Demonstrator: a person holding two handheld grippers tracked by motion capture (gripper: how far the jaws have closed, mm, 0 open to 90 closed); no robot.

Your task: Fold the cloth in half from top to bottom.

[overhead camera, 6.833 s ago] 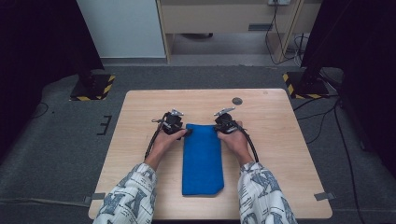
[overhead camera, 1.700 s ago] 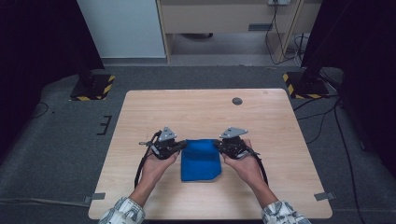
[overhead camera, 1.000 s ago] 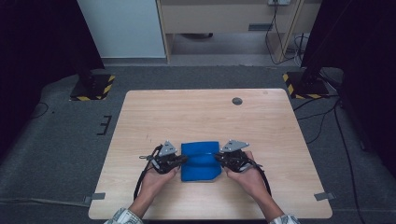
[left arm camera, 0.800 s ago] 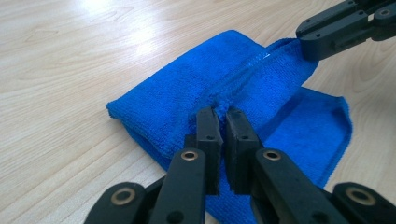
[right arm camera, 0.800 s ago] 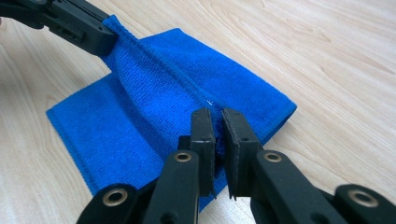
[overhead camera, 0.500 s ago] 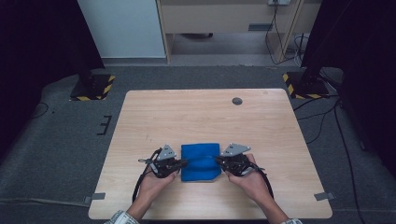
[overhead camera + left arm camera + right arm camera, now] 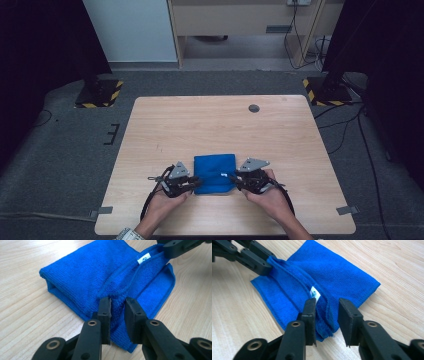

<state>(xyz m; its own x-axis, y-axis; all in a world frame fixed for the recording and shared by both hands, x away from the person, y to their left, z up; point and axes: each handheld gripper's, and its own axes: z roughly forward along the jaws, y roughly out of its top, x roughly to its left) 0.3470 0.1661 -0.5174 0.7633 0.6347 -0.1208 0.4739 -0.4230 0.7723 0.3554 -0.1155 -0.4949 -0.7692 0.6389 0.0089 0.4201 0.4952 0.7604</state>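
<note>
Both the left gripper (image 7: 117, 312) and right gripper (image 7: 327, 312), jaws just eased slightly apart around the folded blue microfiber cloth's (image 7: 215, 172) corners, could snag and unfold it when withdrawing.

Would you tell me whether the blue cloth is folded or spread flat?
Folded. The cloth lies in stacked layers with a closed fold along one side, and its loose hemmed edges sit doubled at the near end.

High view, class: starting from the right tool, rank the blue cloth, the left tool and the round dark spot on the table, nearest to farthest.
1. Blue cloth: right beside the right tool, on its left.
2. Left tool: across the cloth, at its left edge.
3. Round dark spot: far up the table, near its far edge.
</note>
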